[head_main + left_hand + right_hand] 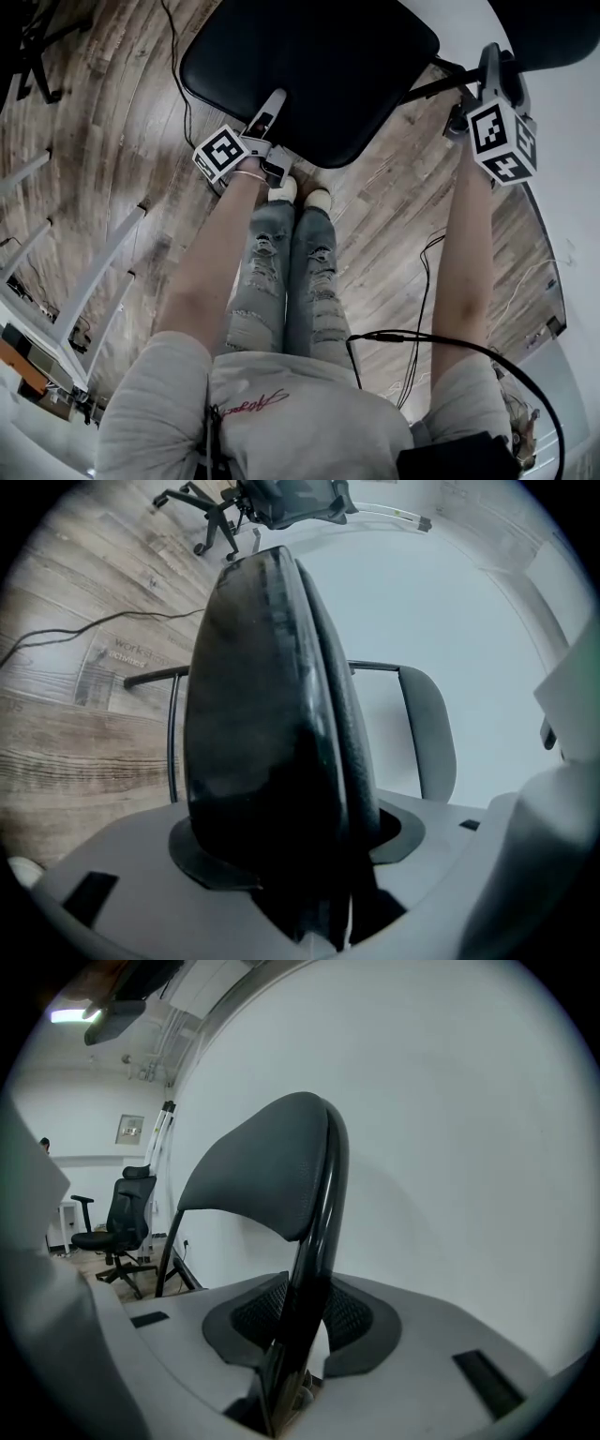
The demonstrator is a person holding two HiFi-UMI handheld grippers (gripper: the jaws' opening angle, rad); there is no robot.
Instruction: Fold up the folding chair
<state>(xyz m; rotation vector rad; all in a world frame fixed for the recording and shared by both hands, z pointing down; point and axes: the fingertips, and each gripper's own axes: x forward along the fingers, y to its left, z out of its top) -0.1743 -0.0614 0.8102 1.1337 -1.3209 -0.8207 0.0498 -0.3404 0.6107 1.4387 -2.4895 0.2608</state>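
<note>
The folding chair's black padded seat (309, 66) fills the top of the head view, above my feet. My left gripper (270, 131) sits at the seat's near edge. In the left gripper view the seat (262, 714) stands edge-on between the jaws of the left gripper (291, 841), and the pads bear on it. The grey backrest (427, 733) shows behind. My right gripper (480, 80) is at the top right, on the chair's black frame tube (436, 84). There the right gripper (300, 1330) is shut on the tube (314, 1241) that runs up beside the backrest (272, 1176).
A white wall (572, 141) is close behind the chair on the right. A white rail frame (84, 281) stands on the wooden floor at the left. Black cables (422, 300) lie on the floor by my legs. A black office chair (117, 1222) stands farther off.
</note>
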